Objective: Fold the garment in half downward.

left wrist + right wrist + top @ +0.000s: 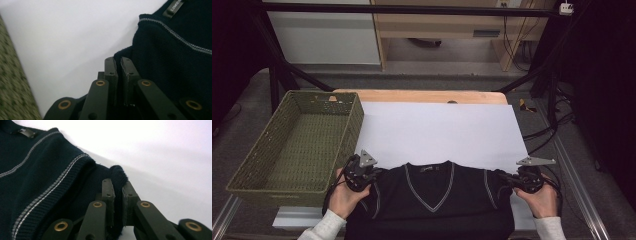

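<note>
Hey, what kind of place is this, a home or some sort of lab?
Probably a lab or recording workspace, not a home: a black metal frame surrounds the table, loose cables hang behind it, and a white sheet covers the tabletop as a work surface.

The sweater is lying on the desk (near edge), the basket sitting left of it.

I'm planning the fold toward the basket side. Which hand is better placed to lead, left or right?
Probably the left. The left gripper is clamped on the navy sweater's shoulder right beside the wicker basket. The right gripper grips the opposite shoulder, the far side from it.
</note>
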Demonstrator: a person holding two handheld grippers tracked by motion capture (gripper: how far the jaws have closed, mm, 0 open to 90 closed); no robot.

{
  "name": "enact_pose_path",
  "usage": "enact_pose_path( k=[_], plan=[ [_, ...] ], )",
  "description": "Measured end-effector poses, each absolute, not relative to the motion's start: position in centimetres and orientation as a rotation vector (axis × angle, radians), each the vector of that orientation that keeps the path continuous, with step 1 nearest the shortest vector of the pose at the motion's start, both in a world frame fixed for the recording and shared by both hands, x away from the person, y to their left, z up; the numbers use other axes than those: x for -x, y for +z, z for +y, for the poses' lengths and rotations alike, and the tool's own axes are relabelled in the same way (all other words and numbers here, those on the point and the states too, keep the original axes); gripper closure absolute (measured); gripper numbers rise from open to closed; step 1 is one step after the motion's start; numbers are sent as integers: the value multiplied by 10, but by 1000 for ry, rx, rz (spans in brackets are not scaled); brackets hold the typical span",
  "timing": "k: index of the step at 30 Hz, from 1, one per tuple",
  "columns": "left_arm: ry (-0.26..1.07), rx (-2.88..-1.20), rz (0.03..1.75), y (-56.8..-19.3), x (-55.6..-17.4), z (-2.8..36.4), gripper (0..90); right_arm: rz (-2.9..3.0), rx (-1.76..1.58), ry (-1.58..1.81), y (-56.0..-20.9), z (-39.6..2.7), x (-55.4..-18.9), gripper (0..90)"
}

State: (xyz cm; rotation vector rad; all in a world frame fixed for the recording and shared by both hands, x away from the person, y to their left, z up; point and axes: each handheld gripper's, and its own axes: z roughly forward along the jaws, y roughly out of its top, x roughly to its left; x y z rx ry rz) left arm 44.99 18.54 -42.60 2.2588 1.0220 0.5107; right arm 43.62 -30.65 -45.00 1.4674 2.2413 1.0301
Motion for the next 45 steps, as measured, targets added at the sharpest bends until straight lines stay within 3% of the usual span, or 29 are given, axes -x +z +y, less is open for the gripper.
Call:
enact_pose_path(
  k=[8, 21, 26, 32, 35, 38, 41, 45],
  plan=[
    [553, -2211, 1072, -414, -487, 177, 840, 2169, -1427, 1029, -442, -308, -467, 836],
    [507, -2134, 1212, -438, -553, 179, 840, 2054, -1419, 1049, -450, -306, -529, 836],
    [566, -2119, 1207, -442, -573, 178, 839, 2011, -1399, 1026, -457, -304, -550, 836],
    [495, -2110, 1245, -458, -595, 179, 830, 2028, -1434, 961, -474, -303, -568, 823],
    [480, -2086, 1267, -466, -596, 181, 769, 2014, -1472, 979, -480, -305, -568, 724],
    [434, -2005, 1298, -463, -592, 187, 602, 1989, -1477, 997, -476, -309, -565, 504],
    [467, -1984, 1260, -455, -583, 188, 500, 1998, -1434, 1056, -470, -308, -563, 429],
    [450, -1994, 1205, -451, -571, 187, 478, 2012, -1398, 1114, -457, -299, -561, 399]
  ],
)
